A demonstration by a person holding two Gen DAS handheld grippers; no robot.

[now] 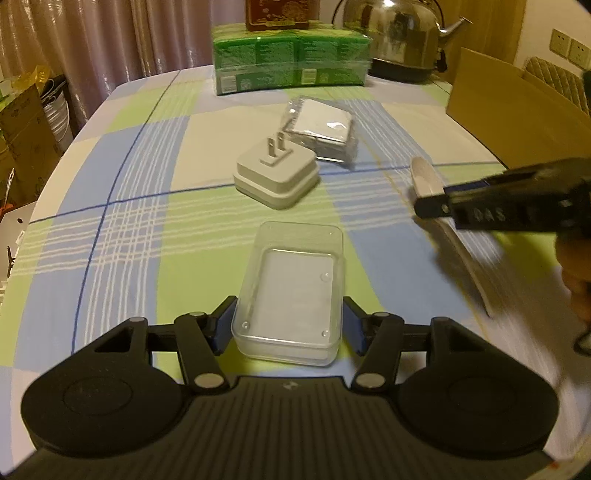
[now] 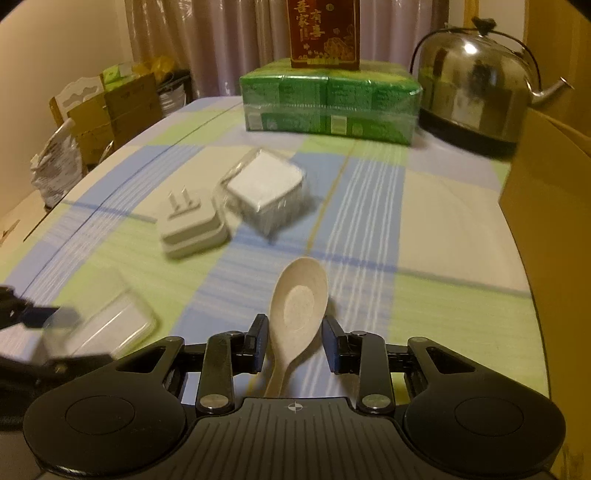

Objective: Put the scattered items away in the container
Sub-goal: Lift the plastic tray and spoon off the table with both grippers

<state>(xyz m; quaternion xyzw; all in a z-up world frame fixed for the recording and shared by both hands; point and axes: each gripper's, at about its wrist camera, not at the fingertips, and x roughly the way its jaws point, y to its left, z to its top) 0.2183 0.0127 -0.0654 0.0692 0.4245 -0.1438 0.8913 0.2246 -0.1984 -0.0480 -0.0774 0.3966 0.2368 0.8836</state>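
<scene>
A clear plastic container [image 1: 291,291] stands on the checked tablecloth between the fingers of my left gripper [image 1: 288,326], whose jaws are open around its near end. It also shows at the left of the right wrist view [image 2: 110,328]. A beige spoon [image 2: 295,314] lies between the open fingers of my right gripper [image 2: 295,345], bowl pointing away; the pads are apart from it. The spoon [image 1: 428,181] and right gripper [image 1: 432,206] appear at the right in the left wrist view. A grey plug adapter [image 1: 277,177] and a wrapped white pack [image 1: 321,129] lie beyond the container.
A green shrink-wrapped pack [image 1: 291,62] with a red box [image 2: 323,31] on top and a steel kettle [image 2: 476,85] stand at the far table edge. A cardboard box [image 2: 554,206] stands at the right. Boxes and bags [image 2: 110,107] sit beyond the left edge.
</scene>
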